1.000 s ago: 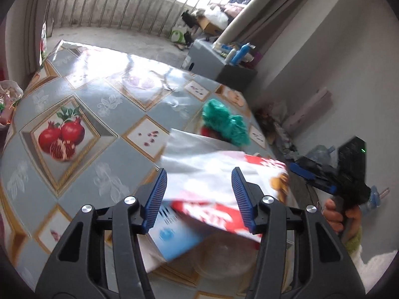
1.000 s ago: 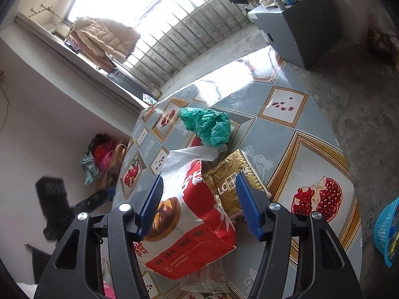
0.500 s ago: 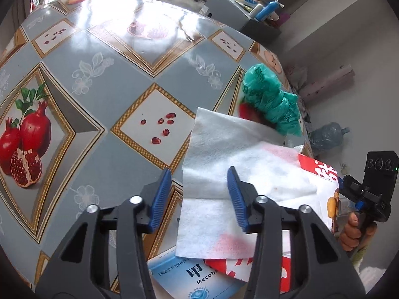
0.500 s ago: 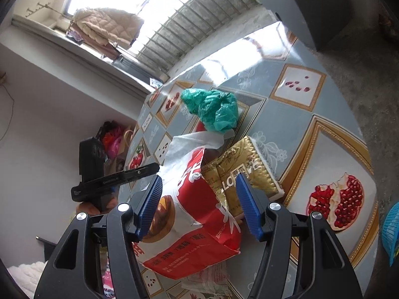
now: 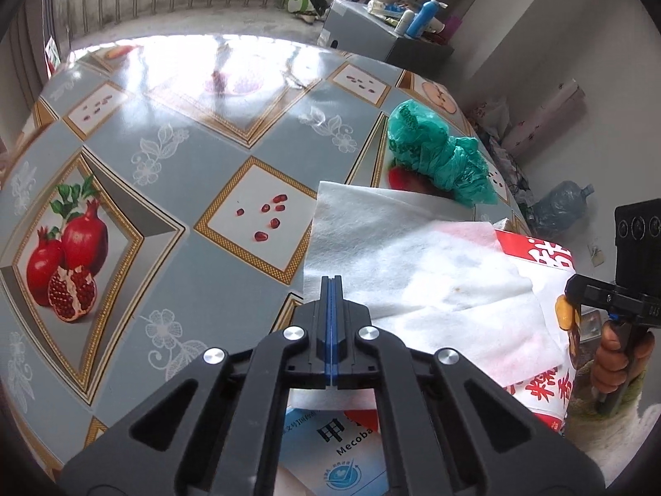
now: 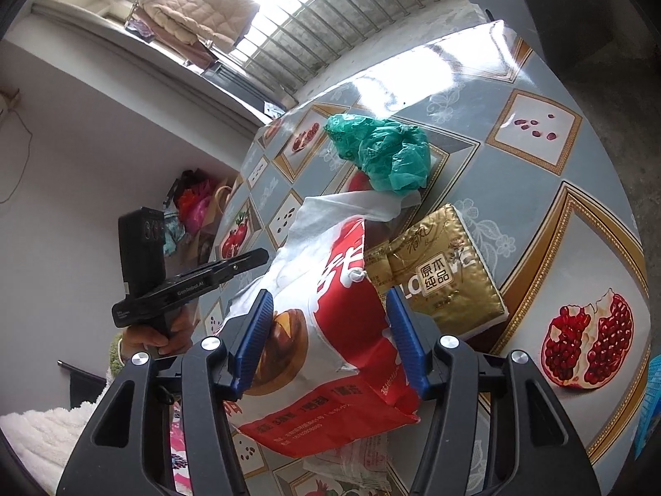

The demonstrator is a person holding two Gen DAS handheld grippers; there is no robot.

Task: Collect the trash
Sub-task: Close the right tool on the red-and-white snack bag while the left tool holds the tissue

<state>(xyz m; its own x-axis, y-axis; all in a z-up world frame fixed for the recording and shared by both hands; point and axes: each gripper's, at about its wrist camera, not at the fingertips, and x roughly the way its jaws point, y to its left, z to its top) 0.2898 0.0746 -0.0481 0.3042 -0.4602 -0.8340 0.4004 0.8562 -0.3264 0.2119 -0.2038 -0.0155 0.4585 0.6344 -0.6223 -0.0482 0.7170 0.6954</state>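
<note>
Table (image 5: 173, 190): a big top under a glossy grey-blue cloth printed with pomegranates; all the trash lies in one pile on it, and the places below are told from the red bag.
Red bag (image 6: 330, 330): the largest piece, a red and white snack bag crumpled in the middle of the pile, lying over other wrappers.
White sheet (image 5: 413, 273): a soft white tissue-like sheet draped over the red bag's upper end, spreading onto the table on the side toward the green bag.
Gold pack (image 6: 446, 273): a shiny gold packet flat on the table, touching the red bag's side, partly tucked under it.
Green bag (image 5: 438, 157): a scrunched green plastic bag just beyond the red bag's far end, near the white sheet's edge.
Blue and white packet (image 5: 343, 446): sticks out from under the white sheet and the red bag, at the near edge in the left wrist view.
Left claw (image 5: 331, 285): clenched, blue pads pressed flat together, having just closed; its tip sits at the white sheet's near edge. I cannot tell whether any of the sheet is pinched.
Right claw (image 6: 328, 318): released, pads standing apart on either side of the red bag, not pressing it; the gap has just narrowed a little.
Hand (image 5: 619, 351): grips the right claw's handle, beside the red bag.
</note>
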